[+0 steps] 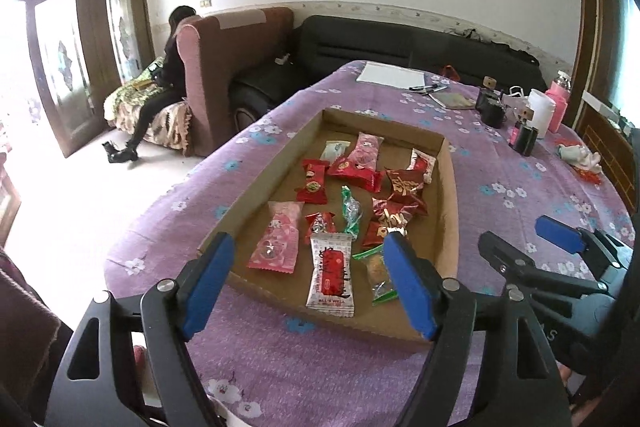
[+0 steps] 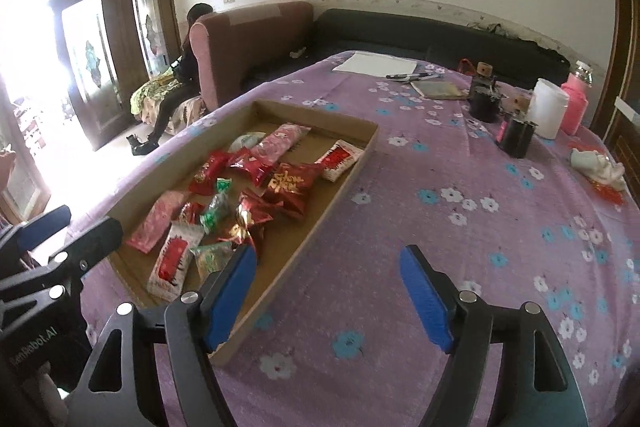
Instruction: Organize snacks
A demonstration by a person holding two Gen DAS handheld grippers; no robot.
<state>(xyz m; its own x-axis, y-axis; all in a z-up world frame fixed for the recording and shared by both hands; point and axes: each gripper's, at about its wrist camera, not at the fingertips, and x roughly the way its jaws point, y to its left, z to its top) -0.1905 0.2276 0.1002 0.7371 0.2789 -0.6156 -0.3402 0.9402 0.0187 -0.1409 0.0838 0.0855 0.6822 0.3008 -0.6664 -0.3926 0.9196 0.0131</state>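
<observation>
While both sets of jaws are standing wide with nothing between the pads, the left gripper (image 1: 310, 283) is hovering over the near end of the cardboard tray (image 1: 450, 211), and the right gripper (image 2: 328, 301) is hovering just off the tray's right edge, over bare tablecloth (image 2: 460, 235).

Left wrist view: the white-and-red packet (image 1: 331, 275) is lying between the two blue pads in the picture, untouched. At 10 o'clock from it a pink packet (image 1: 277, 237) is lying flat; at 3 o'clock a clear green-edged packet (image 1: 376, 273) is sitting partly behind the right pad. Further up the tray, red wrappers (image 1: 404, 191) are clustering around centre, with a green twist candy (image 1: 350, 213) among them and a second pink packet (image 1: 364, 155) toward 12 o'clock. All snacks are resting inside the tray.

The right gripper's black frame is showing at 3 o'clock in the left view.

Right wrist view: the tray is sitting at 10 o'clock from the jaws. At 1 o'clock, well apart, a white cup (image 2: 550, 107), a pink bottle (image 2: 576, 99) and dark jars (image 2: 516, 135) are standing. White paper (image 2: 376, 63) is lying at 12 o'clock. A seated person (image 2: 180, 83) is showing at 10 o'clock on a sofa (image 2: 248, 43).
</observation>
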